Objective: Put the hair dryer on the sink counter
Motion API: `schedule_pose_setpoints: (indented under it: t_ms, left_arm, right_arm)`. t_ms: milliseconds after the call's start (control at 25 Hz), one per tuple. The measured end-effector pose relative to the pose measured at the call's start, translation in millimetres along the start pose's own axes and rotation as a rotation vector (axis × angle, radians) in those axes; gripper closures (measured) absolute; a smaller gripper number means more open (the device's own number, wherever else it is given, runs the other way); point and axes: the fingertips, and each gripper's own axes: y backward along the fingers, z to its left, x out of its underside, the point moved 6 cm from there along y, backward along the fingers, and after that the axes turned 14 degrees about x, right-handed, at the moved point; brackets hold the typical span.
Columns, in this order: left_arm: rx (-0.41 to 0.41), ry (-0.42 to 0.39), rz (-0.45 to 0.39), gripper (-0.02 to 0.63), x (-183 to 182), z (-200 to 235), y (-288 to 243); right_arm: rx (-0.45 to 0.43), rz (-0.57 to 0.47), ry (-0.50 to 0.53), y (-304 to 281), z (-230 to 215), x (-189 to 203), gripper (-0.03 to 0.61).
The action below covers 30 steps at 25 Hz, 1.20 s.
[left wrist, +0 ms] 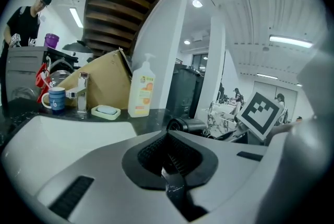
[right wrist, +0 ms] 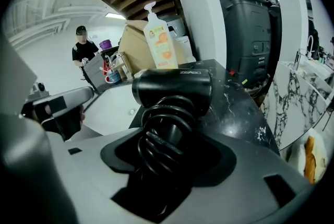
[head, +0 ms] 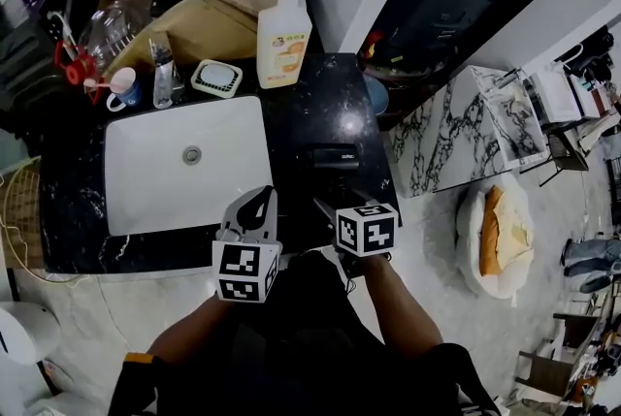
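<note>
The hair dryer [right wrist: 172, 90] was held by its cord-wrapped handle in the clamped right tool [right wrist: 166, 152], its barrel over the black surface [right wrist: 235, 108] just ahead; release appeared outstanding. The left tool [left wrist: 168, 155] was closed, empty.

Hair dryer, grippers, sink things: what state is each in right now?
Hair dryer: cord wound round handle, gripped, over the counter.
Right gripper: shut on the handle.
Left gripper: shut, empty.
Soap bottle: upright.
Basin: empty.
Soap dish: holds a bar.
</note>
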Motion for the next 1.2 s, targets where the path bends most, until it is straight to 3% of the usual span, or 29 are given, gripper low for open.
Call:
schedule_pose_setpoints:
  t_ms: [840,1200]
  left_arm:
    - [0.008,-0.016,0.02,0.604,3,0,4]
    - [0.045,-0.034,0.016,0.604,0,-6,13]
  right_arm:
    - [0.127,0.025,0.122,-23,6,9,0.296]
    - [0.14,0.01,0.138,-19,3,11,0.273]
